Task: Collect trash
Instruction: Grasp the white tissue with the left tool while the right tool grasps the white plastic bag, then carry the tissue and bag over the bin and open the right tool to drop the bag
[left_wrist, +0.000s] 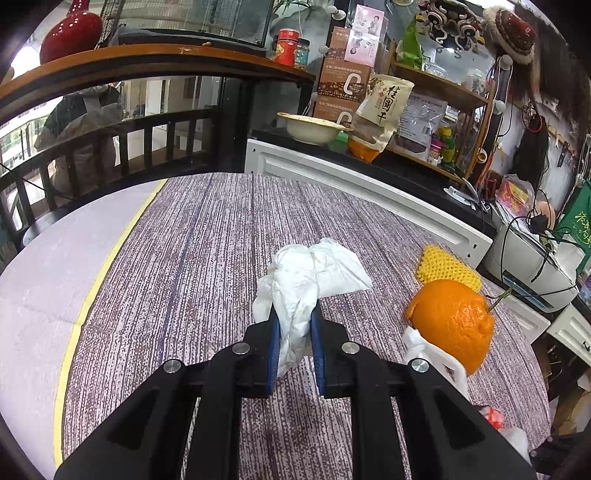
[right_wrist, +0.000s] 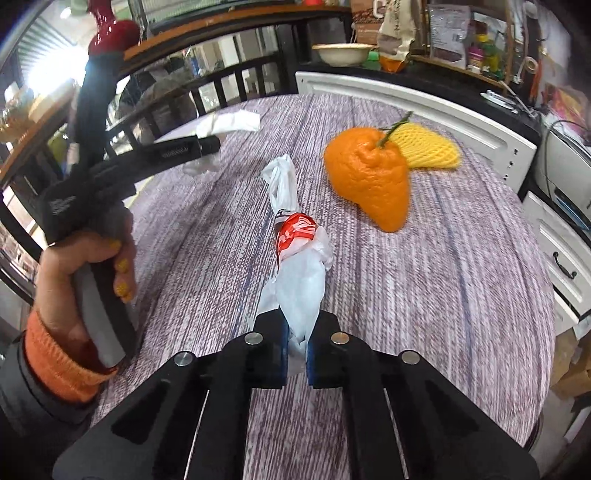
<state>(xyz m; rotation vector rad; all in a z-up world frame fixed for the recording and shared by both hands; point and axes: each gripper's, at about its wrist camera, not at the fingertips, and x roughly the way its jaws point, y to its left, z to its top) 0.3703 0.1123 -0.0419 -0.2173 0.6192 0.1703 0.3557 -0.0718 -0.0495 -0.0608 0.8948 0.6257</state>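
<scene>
My left gripper (left_wrist: 295, 314) is shut on a crumpled white tissue (left_wrist: 310, 273), held a little above the purple striped tablecloth (left_wrist: 184, 258). In the right wrist view the same left gripper (right_wrist: 210, 146) shows at the upper left, a hand around its handle, with the tissue (right_wrist: 229, 123) at its tip. My right gripper (right_wrist: 295, 325) is shut on the end of a twisted white plastic bag (right_wrist: 295, 258) with a red print, which stretches away over the cloth. That bag (left_wrist: 436, 358) shows partly beside the orange in the left wrist view.
A large orange citrus fruit (right_wrist: 369, 181) with a stem lies right of the bag, a yellow foam fruit net (right_wrist: 424, 147) behind it. A white cabinet (right_wrist: 424, 107) edges the table's far right. Dark wooden railing (left_wrist: 110, 147) and cluttered shelves (left_wrist: 424, 110) stand behind.
</scene>
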